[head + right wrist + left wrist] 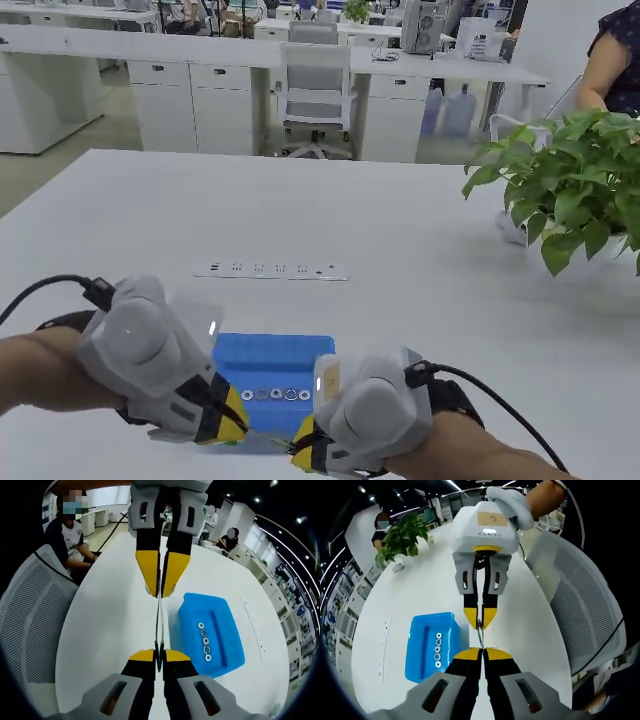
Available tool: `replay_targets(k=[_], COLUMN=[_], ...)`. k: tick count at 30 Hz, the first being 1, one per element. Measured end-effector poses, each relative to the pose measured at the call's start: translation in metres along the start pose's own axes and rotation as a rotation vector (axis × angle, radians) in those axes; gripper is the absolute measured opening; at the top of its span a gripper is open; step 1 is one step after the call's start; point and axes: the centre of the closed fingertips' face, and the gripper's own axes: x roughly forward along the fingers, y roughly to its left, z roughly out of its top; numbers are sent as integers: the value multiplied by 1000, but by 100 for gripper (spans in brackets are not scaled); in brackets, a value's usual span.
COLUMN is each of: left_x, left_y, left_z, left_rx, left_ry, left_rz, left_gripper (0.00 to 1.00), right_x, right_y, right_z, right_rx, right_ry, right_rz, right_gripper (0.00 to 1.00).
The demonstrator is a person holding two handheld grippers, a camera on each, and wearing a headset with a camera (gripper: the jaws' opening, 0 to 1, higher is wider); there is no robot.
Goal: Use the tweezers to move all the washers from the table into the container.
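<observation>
Two-ended grip to manage. From the head view: left gripper and right gripper tip to tip at the near edge of the blue container, with five washers rowed inside. From the left gripper view: both pinched shut on the tweezers, end to end; probably best to loosen one side only once the other holds firm. From the right gripper view: tweezers edge-on; cannot tell open or closed, nor whether carrying anything.

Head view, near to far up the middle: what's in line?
left tool and right tool side by side, both shut on the tweezers → blue container with a row of washers in it → power strip → office chair
</observation>
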Motion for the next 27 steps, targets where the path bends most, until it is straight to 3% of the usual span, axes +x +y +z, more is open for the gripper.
replay_targets(k=[4, 15, 22, 27], left_x=[12, 37, 50, 56], left_y=[-12, -24, -36, -40], left_z=[-12, -36, -50, -60], left_rx=[-30, -89, -124, -132], left_ry=[8, 32, 49, 74], left_rz=[-9, -19, -46, -54], left_gripper=[6, 5, 5, 5], right_x=[6, 17, 28, 33], right_y=[12, 25, 40, 42], right_z=[-8, -20, -25, -26], right_rx=[-10, -37, -28, -17], right_ry=[18, 56, 71, 70], right_rz=[27, 75, 117, 124], right_gripper=[4, 4, 5, 5])
